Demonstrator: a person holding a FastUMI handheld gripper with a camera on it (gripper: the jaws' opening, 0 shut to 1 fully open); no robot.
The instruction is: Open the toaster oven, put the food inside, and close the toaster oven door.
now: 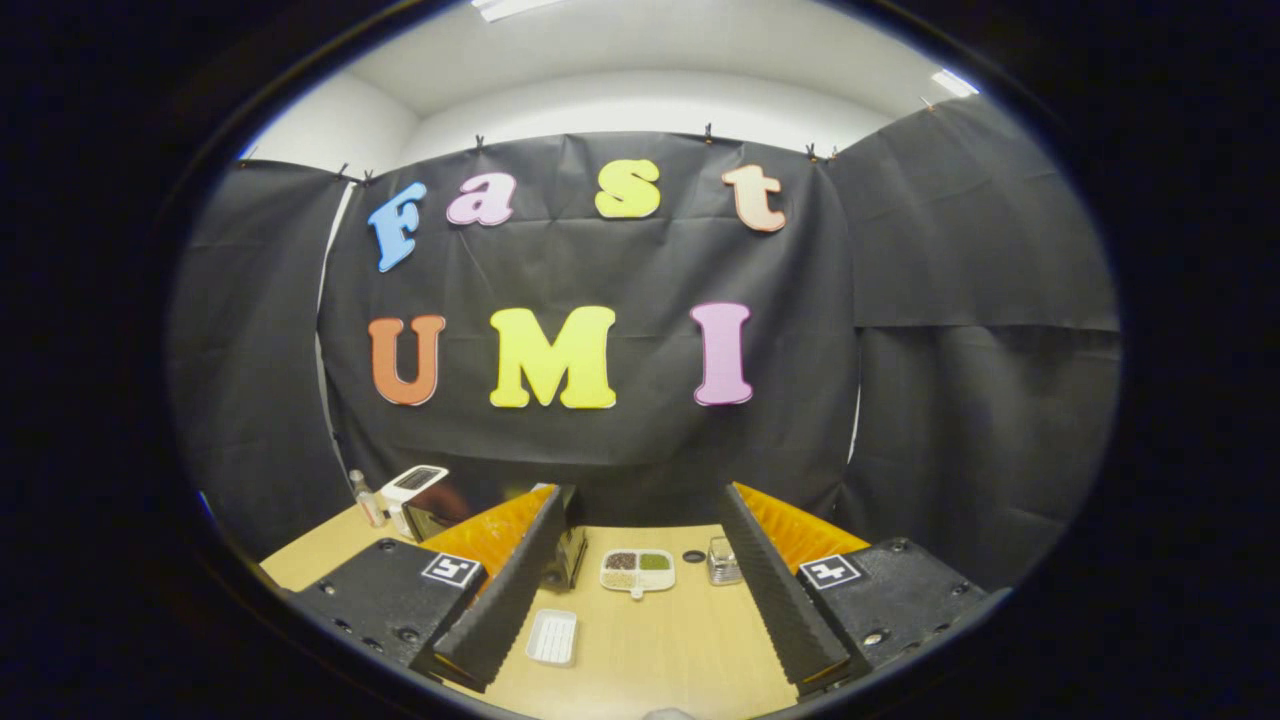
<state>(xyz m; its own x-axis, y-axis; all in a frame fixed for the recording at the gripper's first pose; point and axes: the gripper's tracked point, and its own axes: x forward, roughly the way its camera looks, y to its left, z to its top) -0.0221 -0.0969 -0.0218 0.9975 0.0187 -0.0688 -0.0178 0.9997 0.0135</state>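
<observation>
The claw point(645, 495) is held above the surface point(660, 665) with its two ridged, wedge-shaped fingers spread wide and nothing between them

Ahead, between the fingers, a white divided dish point(636, 593) with a short tab handle sits on the pale wood-grain surface. Its compartments hold small heaps of dark, green and pale grainy food. If this is the food meant, it lies out on the surface and not in any oven, so I judge the loading is not done

At about 11 o'clock from the dish, a dark boxy appliance point(568, 555) stands mostly hidden behind the left finger. I take it for the toaster oven, though its door cannot be made out, open or shut. Further off at 10 o'clock stands a white-topped appliance point(415, 488) with a dark panel, and a small bottle point(365, 498) just beside it

Nearer the claw, at 7 o'clock from the dish, lies a small white ribbed tray point(552, 637), rectangular with rounded corners. At 3 o'clock from the dish are a small dark disc point(693, 555) and a shiny, clear-looking stack point(722, 562)

What comes next hangs on the hidden door. If it is shut, the fingers must find its handle and swing it down. If it is open, they must close on the dish's thin rim, which looks smooth and slippery, and carry it level so the loose grains stay put
</observation>
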